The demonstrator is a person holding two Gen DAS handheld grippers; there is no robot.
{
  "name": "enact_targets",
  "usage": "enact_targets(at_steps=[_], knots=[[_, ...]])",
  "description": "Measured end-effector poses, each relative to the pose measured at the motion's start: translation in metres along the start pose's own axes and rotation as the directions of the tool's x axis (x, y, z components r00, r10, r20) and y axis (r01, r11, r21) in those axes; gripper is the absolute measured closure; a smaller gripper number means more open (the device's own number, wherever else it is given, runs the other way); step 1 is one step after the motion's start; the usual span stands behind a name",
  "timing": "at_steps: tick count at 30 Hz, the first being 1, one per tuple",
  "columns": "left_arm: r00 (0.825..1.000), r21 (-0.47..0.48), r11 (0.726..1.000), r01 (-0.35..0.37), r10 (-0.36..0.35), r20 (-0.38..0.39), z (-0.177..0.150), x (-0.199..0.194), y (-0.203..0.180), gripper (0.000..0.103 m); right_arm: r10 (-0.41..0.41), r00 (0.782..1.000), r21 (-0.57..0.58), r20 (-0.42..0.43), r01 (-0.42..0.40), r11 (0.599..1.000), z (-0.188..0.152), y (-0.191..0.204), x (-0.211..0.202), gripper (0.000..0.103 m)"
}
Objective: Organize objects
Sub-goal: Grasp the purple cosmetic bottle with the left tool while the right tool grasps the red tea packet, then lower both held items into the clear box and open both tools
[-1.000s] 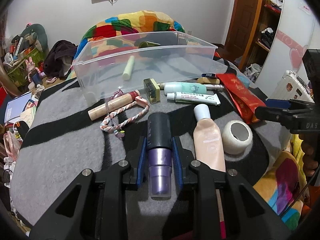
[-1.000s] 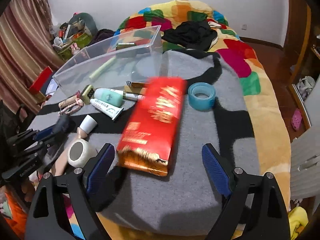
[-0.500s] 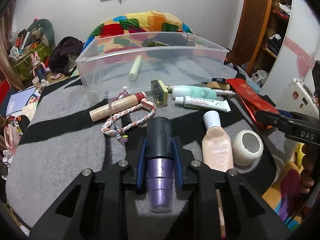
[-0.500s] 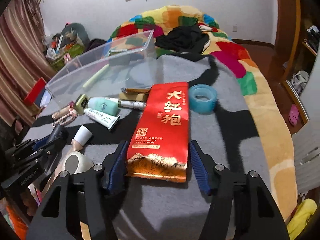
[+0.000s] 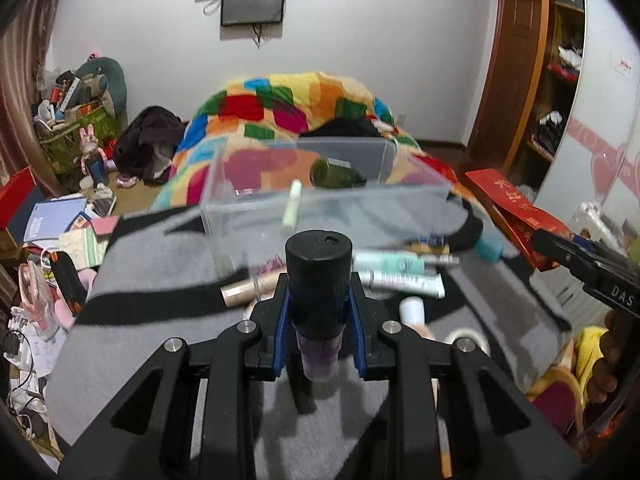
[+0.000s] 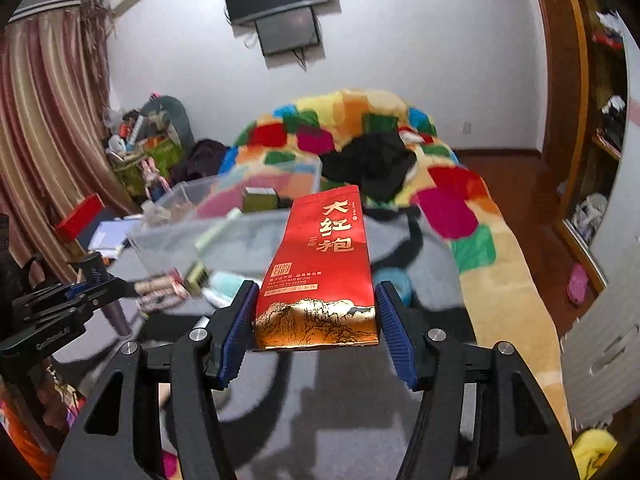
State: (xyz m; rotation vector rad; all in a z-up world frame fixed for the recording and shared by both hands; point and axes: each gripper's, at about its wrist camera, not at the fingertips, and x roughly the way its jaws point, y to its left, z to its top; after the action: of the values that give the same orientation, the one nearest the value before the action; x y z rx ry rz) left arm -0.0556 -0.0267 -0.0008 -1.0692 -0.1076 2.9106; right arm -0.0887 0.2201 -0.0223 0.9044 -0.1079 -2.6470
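Best to carry both loads level over the near wall of the clear plastic bin [image 5: 320,200] at frame centre before letting go: left gripper [image 5: 319,330] clamped on the black-capped purple bottle [image 5: 319,276], right gripper [image 6: 316,320] pinching the red tea packet [image 6: 320,264]. Already inside: green bottle [image 5: 336,174] and pale stick [image 5: 292,206]. Below, on the grey blanket [image 5: 160,280], tubes [image 5: 400,276] and a white-capped bottle [image 5: 412,308], worth clearing high.

Bin [image 5: 320,204]: on the bed [image 5: 152,264], beyond both tools.
In bin: bottle [image 5: 336,173] behind, stick [image 5: 292,208] in front.
Before bin: tubes [image 5: 400,276] lying on the bed.
Tape roll [image 5: 468,337]: right of the tubes, nearer.
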Motion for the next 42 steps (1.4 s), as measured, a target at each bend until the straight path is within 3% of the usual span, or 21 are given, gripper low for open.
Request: enact_targets(at_steps=[5, 11, 20, 29, 36, 42], knots=[[0.999, -0.020, 1.000, -0.008, 0.009, 0.031, 0.020, 0.001, 0.009, 0.078, 0.063, 0.997, -0.029, 0.041, -0.062, 0.998, 0.021, 0.013, 0.002, 0.047], [1.000, -0.060, 0.998, -0.013, 0.012, -0.006, 0.043, 0.027, 0.029, 0.078, 0.111, 0.993, -0.075, 0.049, -0.107, 0.991, 0.045, 0.030, 0.023, 0.047], [0.997, -0.069, 0.996, -0.059, 0.055, -0.056, 0.071, 0.061, 0.043, 0.078, 0.162, 0.986, -0.088, -0.032, -0.164, 0.983, 0.075, 0.044, 0.078, 0.047], [0.993, -0.041, 0.997, -0.067, 0.062, -0.102, 0.082, 0.084, 0.041, 0.078, 0.183, 0.963, -0.052, -0.196, -0.196, 0.979, 0.079, 0.043, 0.140, 0.047], [0.987, -0.020, 0.998, -0.051, 0.047, -0.155, 0.079, 0.099, 0.037, 0.077, 0.190, 0.944, -0.022, -0.269, -0.203, 0.979, 0.073, 0.040, 0.157, 0.047], [0.989, -0.013, 0.999, -0.041, 0.039, -0.142, 0.077, 0.091, 0.034, 0.074, 0.173, 0.951, -0.058, -0.257, -0.193, 0.979, 0.071, 0.043, 0.146, 0.038]])
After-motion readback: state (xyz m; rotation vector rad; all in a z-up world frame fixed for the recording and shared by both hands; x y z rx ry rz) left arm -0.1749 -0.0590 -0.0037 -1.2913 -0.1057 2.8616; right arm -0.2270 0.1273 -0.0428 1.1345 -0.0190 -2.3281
